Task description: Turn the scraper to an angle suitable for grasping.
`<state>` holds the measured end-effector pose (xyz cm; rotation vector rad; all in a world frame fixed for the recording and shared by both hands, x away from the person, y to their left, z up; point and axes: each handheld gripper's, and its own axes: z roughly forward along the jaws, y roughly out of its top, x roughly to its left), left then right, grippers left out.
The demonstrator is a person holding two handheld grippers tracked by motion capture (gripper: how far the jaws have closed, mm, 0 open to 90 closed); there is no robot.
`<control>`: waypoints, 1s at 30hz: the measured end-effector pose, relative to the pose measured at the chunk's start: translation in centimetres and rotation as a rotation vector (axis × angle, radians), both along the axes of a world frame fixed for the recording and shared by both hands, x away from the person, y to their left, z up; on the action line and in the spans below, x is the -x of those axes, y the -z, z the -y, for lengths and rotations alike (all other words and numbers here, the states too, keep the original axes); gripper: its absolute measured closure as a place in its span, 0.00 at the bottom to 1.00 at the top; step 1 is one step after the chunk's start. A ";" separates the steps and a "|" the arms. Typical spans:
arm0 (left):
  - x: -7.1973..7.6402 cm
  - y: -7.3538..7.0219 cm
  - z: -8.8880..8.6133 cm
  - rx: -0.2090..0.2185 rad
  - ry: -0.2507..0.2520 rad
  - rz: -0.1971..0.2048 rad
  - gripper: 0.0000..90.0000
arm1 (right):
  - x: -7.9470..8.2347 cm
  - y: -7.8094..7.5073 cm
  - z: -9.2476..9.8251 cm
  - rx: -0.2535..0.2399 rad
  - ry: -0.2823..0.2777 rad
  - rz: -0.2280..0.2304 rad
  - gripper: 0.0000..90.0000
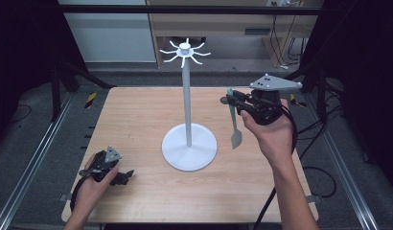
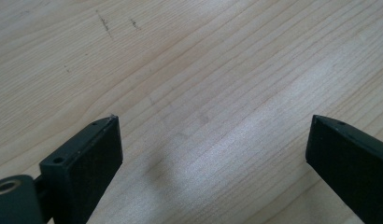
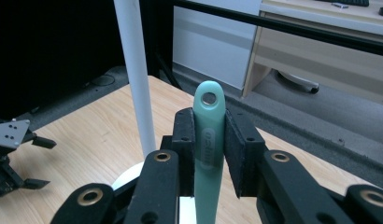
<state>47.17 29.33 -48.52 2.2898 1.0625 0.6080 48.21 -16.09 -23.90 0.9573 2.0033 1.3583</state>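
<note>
A white hanging stand (image 1: 187, 100) with a round base (image 1: 189, 149) and a crown of hooks (image 1: 184, 51) rises from the middle of the wooden table (image 1: 137, 120). To its right my right gripper (image 1: 231, 99) is shut on the handle of a mint-green spatula (image 1: 234, 122), whose blade hangs down above the table. In the right gripper view the spatula handle (image 3: 209, 135), with a hole at its tip, stands clamped between the pads beside the stand's pole (image 3: 135, 74). My left gripper (image 1: 123, 176) rests at the table's front left, open, with bare wood between its fingers (image 2: 87, 163).
A black frame bar (image 1: 185, 9) crosses above the table's far edge. Metal rails (image 1: 36, 148) run along both sides of the table. A wooden desk (image 3: 320, 42) stands beyond the far side. The left gripper (image 3: 12, 154) lies on the table left of the pole.
</note>
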 end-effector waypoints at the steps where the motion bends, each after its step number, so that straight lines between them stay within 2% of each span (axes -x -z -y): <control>1: 0.0 0.0 0.0 0.000 0.001 -0.001 0.04 | 0.0 -0.3 -0.3 0.000 -0.004 0.005 0.83; 30: 0.0 0.0 0.0 0.005 -0.001 -0.001 0.04 | 0.2 -3.3 -2.4 -0.046 -0.056 0.052 0.83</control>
